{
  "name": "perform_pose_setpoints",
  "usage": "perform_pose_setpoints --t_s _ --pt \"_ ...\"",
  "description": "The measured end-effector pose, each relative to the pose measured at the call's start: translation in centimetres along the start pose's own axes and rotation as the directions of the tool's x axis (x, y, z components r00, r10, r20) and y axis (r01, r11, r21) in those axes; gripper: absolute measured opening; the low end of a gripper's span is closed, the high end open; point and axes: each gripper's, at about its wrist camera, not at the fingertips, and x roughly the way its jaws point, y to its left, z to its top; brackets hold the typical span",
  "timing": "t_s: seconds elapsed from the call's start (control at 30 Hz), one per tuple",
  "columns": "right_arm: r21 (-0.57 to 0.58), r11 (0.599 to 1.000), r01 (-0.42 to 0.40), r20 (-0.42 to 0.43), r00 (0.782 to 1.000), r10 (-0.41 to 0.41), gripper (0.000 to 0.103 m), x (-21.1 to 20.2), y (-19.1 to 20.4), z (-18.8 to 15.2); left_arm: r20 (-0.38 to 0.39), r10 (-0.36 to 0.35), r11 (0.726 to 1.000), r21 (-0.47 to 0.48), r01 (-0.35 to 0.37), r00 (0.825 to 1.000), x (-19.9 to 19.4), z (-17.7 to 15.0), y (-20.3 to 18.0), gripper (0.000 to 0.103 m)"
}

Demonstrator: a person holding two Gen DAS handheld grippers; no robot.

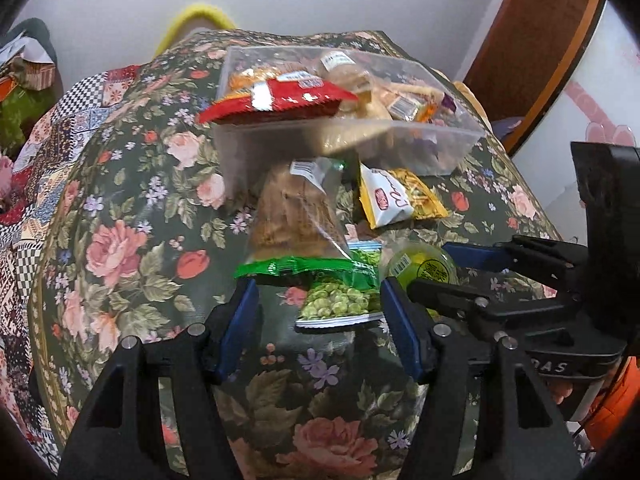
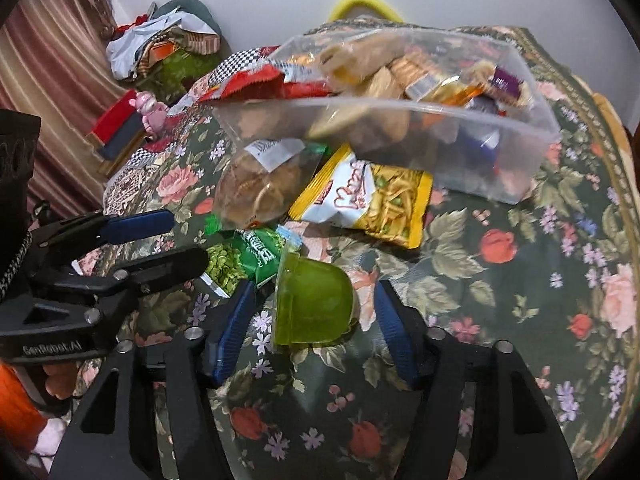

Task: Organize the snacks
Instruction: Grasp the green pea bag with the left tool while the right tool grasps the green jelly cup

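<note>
Floral cloth (image 1: 132, 208) covered the table, with a clear plastic box (image 1: 440, 136) at its far side, heaped with snack packets, a red packet (image 1: 288, 100) hanging over its left rim. Just near of the box lay a clear bag of brown biscuits (image 1: 292, 208) and, to its right, a yellow packet (image 1: 400, 200) of crisp sticks. Near of those lay a green pea packet (image 1: 340, 296) and, beside it on the right, a green jelly cup (image 2: 316, 304) tipped on its side. The left gripper (image 1: 316, 300) hung over the pea packet with its blue pads (image 1: 240, 312) standing apart on either side; the packet lay between them, and neither pad pressed on it. The right gripper (image 2: 316, 304) stood likewise about the jelly cup, its jaws partly open; the left pad (image 2: 236, 312) was close against the cup's lid edge and the right pad was clear of it, so the cup lay on the cloth ungripped. Each gripper showed in the other's view, side by side and pointing steeply down at the table. A person's orange sleeve (image 2: 16, 408) showed behind the left gripper. Beyond the table on the far left were a heap of cloth (image 2: 160, 44) and a small pink figure (image 2: 152, 112).
</note>
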Motion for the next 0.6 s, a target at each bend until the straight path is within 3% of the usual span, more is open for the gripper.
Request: perform_pose_setpoints --t_s 0.03,0.1,0.47,0.6 --pt "0.001 1.0 -0.004 -0.005 1.0 0.004 0.039 0.0 -0.1 0.0 -0.005 -0.003 1.0 0.004 0.004 1.0 0.3 0.0 -0.2 0.063" --pt "0.009 1.0 -0.025 -0.01 1.0 0.025 0.038 0.0 -0.3 -0.1 -0.018 -0.009 1.0 0.011 0.009 1.0 0.9 0.0 -0.5 0.063" --pt "0.015 0.998 0.065 0.049 0.997 -0.066 0.038 -2.4 -2.3 -1.2 -0.061 -0.006 1.0 0.026 0.007 0.998 4.7 0.3 -2.0 0.062" --pt "0.033 0.996 0.087 0.057 0.994 -0.088 0.038 -2.9 -3.1 -1.4 -0.033 0.005 0.999 0.051 -0.003 0.999 4.6 0.0 -2.7 0.056"
